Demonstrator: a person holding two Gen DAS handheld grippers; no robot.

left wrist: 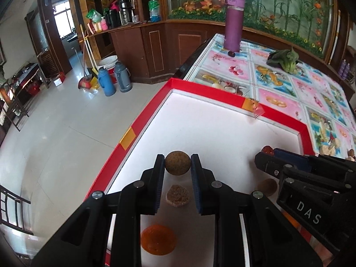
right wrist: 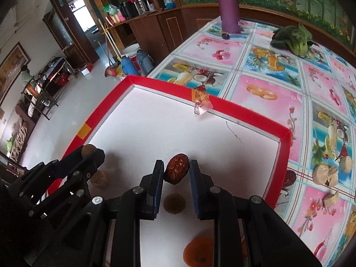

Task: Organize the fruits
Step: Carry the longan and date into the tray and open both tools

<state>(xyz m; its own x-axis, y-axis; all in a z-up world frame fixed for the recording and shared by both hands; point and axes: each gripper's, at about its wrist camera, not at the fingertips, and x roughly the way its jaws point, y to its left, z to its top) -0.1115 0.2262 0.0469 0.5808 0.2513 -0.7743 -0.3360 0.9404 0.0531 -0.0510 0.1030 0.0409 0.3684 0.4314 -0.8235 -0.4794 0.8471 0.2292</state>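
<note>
My left gripper (left wrist: 177,158) is shut on a round brown fruit (left wrist: 177,164), held above the white tray with a red rim (left wrist: 142,122). Under it on the tray lie a pale rough fruit (left wrist: 178,195) and an orange (left wrist: 158,239). My right gripper (right wrist: 176,162) is shut on a wrinkled red date (right wrist: 177,170), also above the tray (right wrist: 244,109). Beneath it sit a flat brown fruit (right wrist: 174,203) and the orange (right wrist: 198,251). The grippers hang side by side: the left gripper (right wrist: 89,150) shows at that view's left edge.
On the fruit-print tablecloth (right wrist: 267,84) stand a purple bottle (right wrist: 229,6) and a leafy green vegetable (right wrist: 293,36). Pale fruit pieces (right wrist: 327,173) and another red date (right wrist: 290,178) lie outside the tray's right rim. The tray's left rim runs along the table edge above the tiled floor (left wrist: 55,122).
</note>
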